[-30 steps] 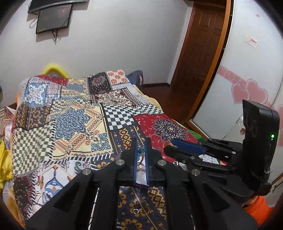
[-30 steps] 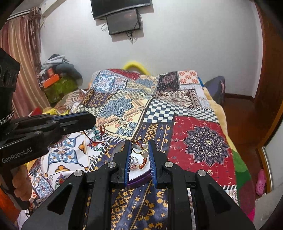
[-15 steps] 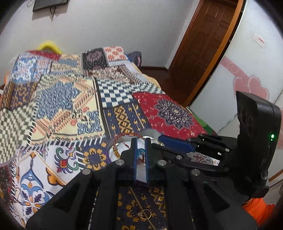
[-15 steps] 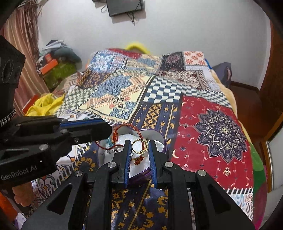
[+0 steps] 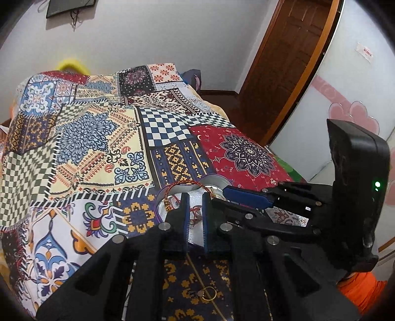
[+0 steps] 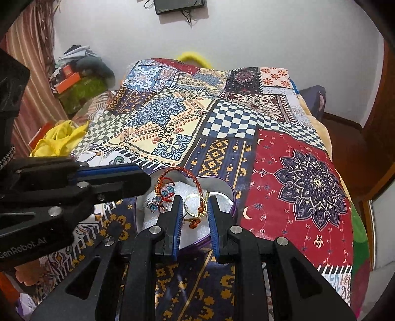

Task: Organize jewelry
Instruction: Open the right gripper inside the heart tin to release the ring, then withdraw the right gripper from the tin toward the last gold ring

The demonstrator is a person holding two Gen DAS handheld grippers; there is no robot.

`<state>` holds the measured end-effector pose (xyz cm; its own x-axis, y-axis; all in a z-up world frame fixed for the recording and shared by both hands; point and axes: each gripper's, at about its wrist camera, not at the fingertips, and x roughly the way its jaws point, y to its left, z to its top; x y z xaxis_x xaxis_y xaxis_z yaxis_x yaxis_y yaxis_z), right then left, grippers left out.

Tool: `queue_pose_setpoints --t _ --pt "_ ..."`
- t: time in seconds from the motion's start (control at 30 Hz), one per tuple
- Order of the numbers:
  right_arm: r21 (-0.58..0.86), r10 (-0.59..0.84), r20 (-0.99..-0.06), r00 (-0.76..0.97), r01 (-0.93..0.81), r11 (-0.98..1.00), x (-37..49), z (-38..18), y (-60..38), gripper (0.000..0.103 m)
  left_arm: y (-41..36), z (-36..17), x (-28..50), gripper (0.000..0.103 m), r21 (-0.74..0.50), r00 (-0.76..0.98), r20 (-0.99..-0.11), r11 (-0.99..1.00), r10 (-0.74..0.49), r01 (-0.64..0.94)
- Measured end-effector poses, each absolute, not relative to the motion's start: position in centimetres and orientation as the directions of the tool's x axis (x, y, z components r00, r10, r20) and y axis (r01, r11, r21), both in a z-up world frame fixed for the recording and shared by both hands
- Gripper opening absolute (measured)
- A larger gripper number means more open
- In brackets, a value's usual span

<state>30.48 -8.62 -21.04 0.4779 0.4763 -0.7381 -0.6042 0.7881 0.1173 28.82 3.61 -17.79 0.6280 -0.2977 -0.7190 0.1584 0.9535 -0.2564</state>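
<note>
A heart-shaped tin with a white lining and purple wall sits on the patchwork bedspread. A red braided bracelet leans over its rim, and blue-beaded pieces lie inside. My right gripper hangs over the tin, jaws slightly apart around gold hoop earrings. My left gripper reaches over the tin from the left, jaws a little apart, with nothing gripped. A gold earring lies on the bedspread below the left gripper.
The bed runs back to a white wall with a wall-mounted screen. Yellow cloth and a clutter pile lie off the bed's left side. A wooden door and a white wardrobe with pink hearts stand on the right.
Both grippers have come down and forward over the tin. The left gripper's jaws, shut on a blue-beaded piece before, now stand apart and empty; that piece lies in the tin.
</note>
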Motion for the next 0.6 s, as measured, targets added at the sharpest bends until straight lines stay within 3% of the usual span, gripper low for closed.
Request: queue_pose_setpoints --t 0.27,0.4,0.6 --pt "0.119 0.473 -0.734 0.488 -0.594 0.796 29.4 -19.5 -9.1 0.026 3.8 -15.7 26.6 0.022 -0.217 0.659 -0.706 0.965 -0.259 0.147" --pt "0.109 0.476 -0.712 0.517 -0.588 0.801 28.1 -18.1 -9.6 0.040 4.1 -14.5 25.1 0.032 -0.187 0.688 -0.689 0.973 -0.226 0.132" --pt "0.104 0.487 -0.675 0.555 -0.582 0.807 26.1 -16.2 -10.1 0.042 4.4 -12.5 22.4 0.041 -0.143 0.725 -0.663 0.982 -0.185 0.119"
